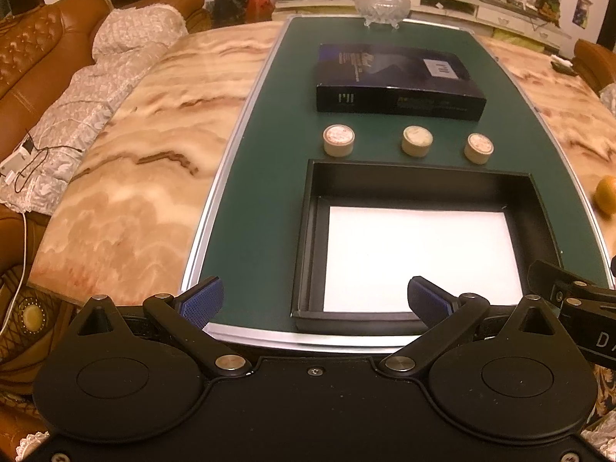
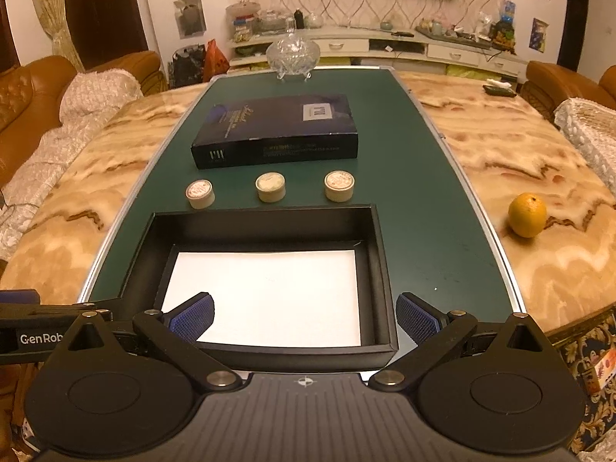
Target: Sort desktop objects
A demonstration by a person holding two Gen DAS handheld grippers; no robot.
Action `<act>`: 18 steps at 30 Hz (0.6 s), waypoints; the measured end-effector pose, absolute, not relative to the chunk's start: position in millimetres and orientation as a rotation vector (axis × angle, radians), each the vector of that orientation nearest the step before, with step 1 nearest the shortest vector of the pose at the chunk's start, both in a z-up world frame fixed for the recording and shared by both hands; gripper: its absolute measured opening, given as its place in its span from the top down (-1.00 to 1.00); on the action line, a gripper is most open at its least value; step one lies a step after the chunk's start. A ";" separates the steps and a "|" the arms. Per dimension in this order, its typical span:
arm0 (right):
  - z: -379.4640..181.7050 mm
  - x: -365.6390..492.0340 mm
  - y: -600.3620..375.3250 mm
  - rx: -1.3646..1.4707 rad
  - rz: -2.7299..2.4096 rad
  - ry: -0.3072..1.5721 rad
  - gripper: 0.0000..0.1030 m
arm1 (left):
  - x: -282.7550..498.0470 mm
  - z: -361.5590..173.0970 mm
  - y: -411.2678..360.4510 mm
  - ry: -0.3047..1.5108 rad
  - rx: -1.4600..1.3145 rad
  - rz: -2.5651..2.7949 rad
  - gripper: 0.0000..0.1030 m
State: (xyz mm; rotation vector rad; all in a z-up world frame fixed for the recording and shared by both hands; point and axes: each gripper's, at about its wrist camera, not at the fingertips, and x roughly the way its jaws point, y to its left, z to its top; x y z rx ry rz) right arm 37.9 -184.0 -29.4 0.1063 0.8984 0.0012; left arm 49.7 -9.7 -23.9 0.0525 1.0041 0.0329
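Jaws of both grippers spread empty; three round tins [image 2: 269, 188], one book [image 2: 277, 131], one tray [image 2: 265, 223].

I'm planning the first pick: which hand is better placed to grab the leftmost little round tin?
Left, probably. Both claws, left and right, hang open and empty over the near end of the black tray. The leftmost tin lies almost straight ahead of the left one, but off to the left of the right one.
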 end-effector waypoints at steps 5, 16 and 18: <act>-35.3 54.7 -192.1 0.139 -0.002 0.897 -1.00 | 76.8 -28.8 -9.6 1.005 0.043 0.037 -1.00; -48.3 92.2 -212.1 0.225 -0.012 0.885 -1.00 | 151.7 -39.1 -9.1 0.989 0.006 0.037 -1.00; -50.7 99.1 -215.8 0.241 -0.014 0.883 -1.00 | 165.3 -41.0 -9.0 0.986 -0.001 0.037 -1.00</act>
